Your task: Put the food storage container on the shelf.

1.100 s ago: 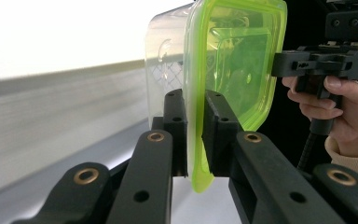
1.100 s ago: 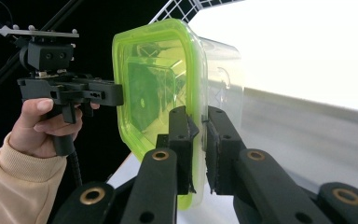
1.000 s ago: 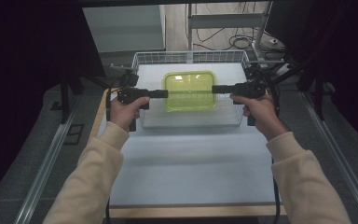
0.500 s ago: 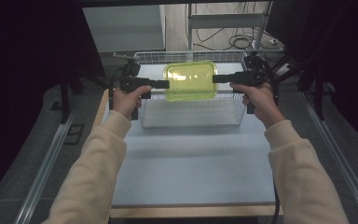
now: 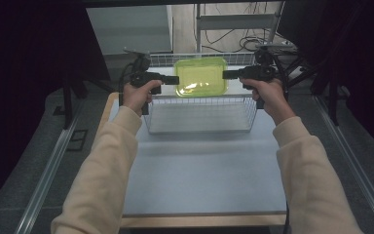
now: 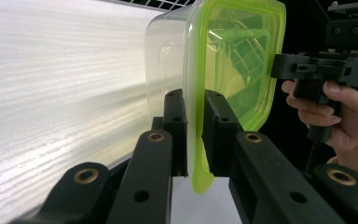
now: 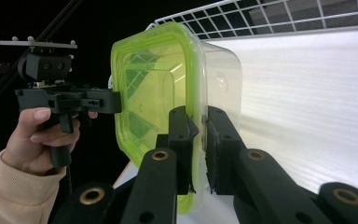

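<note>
A clear plastic container with a lime-green lid (image 5: 200,76) hangs in the air above the wire basket (image 5: 199,124), held from both sides. My left gripper (image 5: 175,80) is shut on the lid's left rim; in the left gripper view the green lid edge (image 6: 196,140) sits clamped between the jaws. My right gripper (image 5: 225,74) is shut on the opposite rim, and the right gripper view has the lid edge (image 7: 196,154) pinched between its jaws. The container's clear tub (image 7: 221,79) looks empty.
The white wire basket stands at the far end of the pale table (image 5: 199,180). Dark stands and cables (image 5: 253,44) lie beyond the table, metal rails (image 5: 48,170) run along both sides.
Both grippers have lifted the container up and farther away, from down in the basket to above its rear rim. Both keep their hold.
</note>
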Tool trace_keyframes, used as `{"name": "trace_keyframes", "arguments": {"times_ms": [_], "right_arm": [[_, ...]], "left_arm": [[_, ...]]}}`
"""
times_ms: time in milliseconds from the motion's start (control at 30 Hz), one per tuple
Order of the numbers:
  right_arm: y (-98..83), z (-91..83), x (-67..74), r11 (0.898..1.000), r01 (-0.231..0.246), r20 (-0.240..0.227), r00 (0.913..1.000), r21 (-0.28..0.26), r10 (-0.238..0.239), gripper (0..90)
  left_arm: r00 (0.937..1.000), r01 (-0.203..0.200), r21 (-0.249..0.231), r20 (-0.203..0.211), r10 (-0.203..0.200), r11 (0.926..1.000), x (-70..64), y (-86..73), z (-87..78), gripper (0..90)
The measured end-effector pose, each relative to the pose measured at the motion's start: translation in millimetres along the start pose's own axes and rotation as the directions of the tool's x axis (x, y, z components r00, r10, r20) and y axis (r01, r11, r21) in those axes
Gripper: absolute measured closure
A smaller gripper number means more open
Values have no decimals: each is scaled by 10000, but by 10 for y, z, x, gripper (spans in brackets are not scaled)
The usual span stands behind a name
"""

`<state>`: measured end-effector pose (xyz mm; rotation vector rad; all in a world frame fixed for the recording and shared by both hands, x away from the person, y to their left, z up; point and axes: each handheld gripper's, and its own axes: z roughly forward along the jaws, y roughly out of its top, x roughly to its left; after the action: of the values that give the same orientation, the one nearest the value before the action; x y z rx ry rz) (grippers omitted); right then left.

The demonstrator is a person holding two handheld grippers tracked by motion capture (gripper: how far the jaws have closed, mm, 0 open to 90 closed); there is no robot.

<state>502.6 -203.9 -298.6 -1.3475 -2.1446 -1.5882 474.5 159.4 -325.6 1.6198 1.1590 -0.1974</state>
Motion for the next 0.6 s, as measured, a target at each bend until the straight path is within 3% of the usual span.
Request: {"name": "trace_keyframes", "arguments": {"times_ms": [267,600], "right_arm": [[14,94,-62,9996,-288,37,9996,75,288,812],[42,161,-121,9986,-510,334,9981,-102,513,802]], "left_arm": [[9994,130,146,-315,-125,9998,52,47,8,810],[9991,365,-44,-221,-366,9993,90,85,58,806]]}}
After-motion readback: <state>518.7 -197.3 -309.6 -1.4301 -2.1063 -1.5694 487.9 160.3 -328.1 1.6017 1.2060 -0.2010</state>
